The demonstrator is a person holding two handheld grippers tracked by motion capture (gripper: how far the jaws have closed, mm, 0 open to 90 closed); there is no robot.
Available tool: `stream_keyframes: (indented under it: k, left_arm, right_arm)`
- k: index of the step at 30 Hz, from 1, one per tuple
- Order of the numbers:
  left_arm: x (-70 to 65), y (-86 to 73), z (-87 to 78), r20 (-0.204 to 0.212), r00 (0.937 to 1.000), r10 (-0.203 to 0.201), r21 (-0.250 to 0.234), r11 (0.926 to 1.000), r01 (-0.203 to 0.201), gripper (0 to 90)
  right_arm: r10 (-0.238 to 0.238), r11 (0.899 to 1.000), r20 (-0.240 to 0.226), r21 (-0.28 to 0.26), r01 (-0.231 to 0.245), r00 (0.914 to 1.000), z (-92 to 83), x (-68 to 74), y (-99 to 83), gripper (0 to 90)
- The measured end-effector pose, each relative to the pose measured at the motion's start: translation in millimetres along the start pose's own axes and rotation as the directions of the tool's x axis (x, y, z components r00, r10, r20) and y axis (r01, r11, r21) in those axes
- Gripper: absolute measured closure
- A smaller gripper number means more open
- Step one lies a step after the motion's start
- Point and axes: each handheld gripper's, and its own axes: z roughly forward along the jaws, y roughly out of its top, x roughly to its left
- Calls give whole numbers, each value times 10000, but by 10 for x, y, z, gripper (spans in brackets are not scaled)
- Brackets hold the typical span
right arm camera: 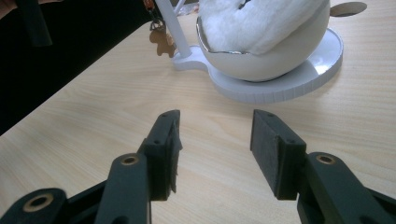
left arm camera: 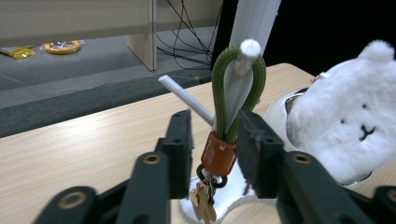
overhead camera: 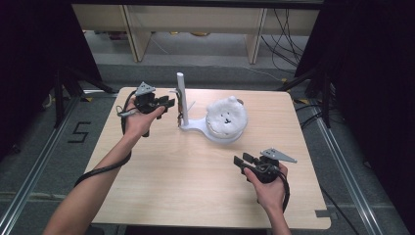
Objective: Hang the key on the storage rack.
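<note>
Black jaws of our right gripper (right arm camera: 215, 140) stand wide and empty at the near right of the table (overhead camera: 161, 181). Farther left, our left gripper (left arm camera: 212, 142) is parted around the green key strap (left arm camera: 238, 93), pads just clear of it. Strap loop hangs on the white stand's (overhead camera: 182, 100) peg, beside the plush bear (overhead camera: 226, 117). We judge the hang step done; next, back the left gripper out straight without snagging the keys.

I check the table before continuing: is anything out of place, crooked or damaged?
Nothing stands out. The green key strap hangs straight from a peg of the white stand, the plush bear sits in its bowl, nothing is spilled.
</note>
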Motion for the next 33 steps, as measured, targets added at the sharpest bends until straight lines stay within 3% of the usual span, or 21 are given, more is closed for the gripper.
stream_keyframes:
  k: [3,4,5,7,9,10,11,12,15,16,18,19,20,22,23,26,27,28,31,32,33]
  left_arm:
    - [-3,-22,-63,-51,9999,162,58,9999,-162,549]
    - [-3,-35,-91,-37,9997,230,83,9997,-230,521]
    - [-4,-46,-116,-33,9996,272,171,9995,-272,489]
    - [-6,-77,-166,-35,9995,299,172,9994,-298,444]
    - [-8,-109,-215,-93,9990,448,202,9988,-446,411]
    - [-9,-130,-247,-117,9986,509,191,9985,-507,401]
    - [-11,-153,-280,-128,9986,512,157,9986,-510,393]
    - [-8,-177,-316,-148,9984,544,119,9985,-543,387]
    - [-5,-257,-438,-216,9983,548,76,9985,-546,370]
    - [-2,-288,-482,-227,9980,582,61,9983,-581,365]
    - [-1,-378,-586,-326,9979,553,-23,9985,-554,363]
    - [-1,-425,-629,-341,9978,565,-40,9984,-566,363]
    - [1,-461,-664,-396,9976,576,-56,9983,-578,363]
    - [1,-570,-753,-559,9966,611,-96,9980,-617,362]
    - [3,-644,-806,-633,9960,633,-112,9979,-642,362]
    - [14,-829,-935,-838,9951,532,-214,9982,-552,364]
    - [17,-882,-962,-884,9949,492,-300,9982,-521,365]
    - [14,-950,-1005,-975,9942,456,-235,9986,-481,366]
    - [8,-1148,-1106,-1151,9925,400,-135,9990,-418,368]
    - [2,-1208,-1134,-1213,9920,354,-142,9992,-374,369]
    - [-3,-1264,-1159,-1285,9911,343,-140,9992,-364,370]
  right_arm:
    - [382,9993,-5,62,-381,9993,-9,29,-5,526]
    - [291,9996,40,9,-291,9996,-10,20,-2,524]
    - [-229,9997,224,-67,230,9995,-6,-19,2,522]
    - [-206,9997,148,-130,208,9997,-16,-24,5,520]
    - [-99,9999,203,-113,101,9997,-32,-28,13,519]
    - [345,9994,104,-16,-345,9994,-39,-2,9,519]
    - [296,9995,167,-55,-295,9994,-42,-10,10,518]
    - [-154,9997,265,-194,159,9995,-39,-50,12,517]
    - [-52,9999,282,-160,56,9996,-58,-66,18,514]
    - [394,9992,249,-64,-393,9989,-68,-42,15,513]
    - [-62,9998,381,-192,69,9993,-76,-94,18,510]
    - [214,9995,394,-228,-206,9990,-67,-88,7,510]
    - [-33,9997,458,-235,44,9989,-76,-113,11,510]
    - [171,9997,316,-173,-165,9994,-76,-122,6,508]
    - [50,9998,476,-214,-40,9989,-77,-146,3,507]
    - [454,9989,486,-148,-447,9978,-84,-138,-9,503]
    - [441,9989,550,-158,-433,9975,-83,-148,-16,501]
    - [83,9998,622,-196,-71,9980,-82,-176,-14,499]
    - [149,9998,591,-160,-140,9981,-66,-200,-30,495]
    - [526,9986,658,-53,-524,9964,-68,-173,-37,494]
    - [310,9995,680,-79,-305,9972,-62,-192,-42,494]
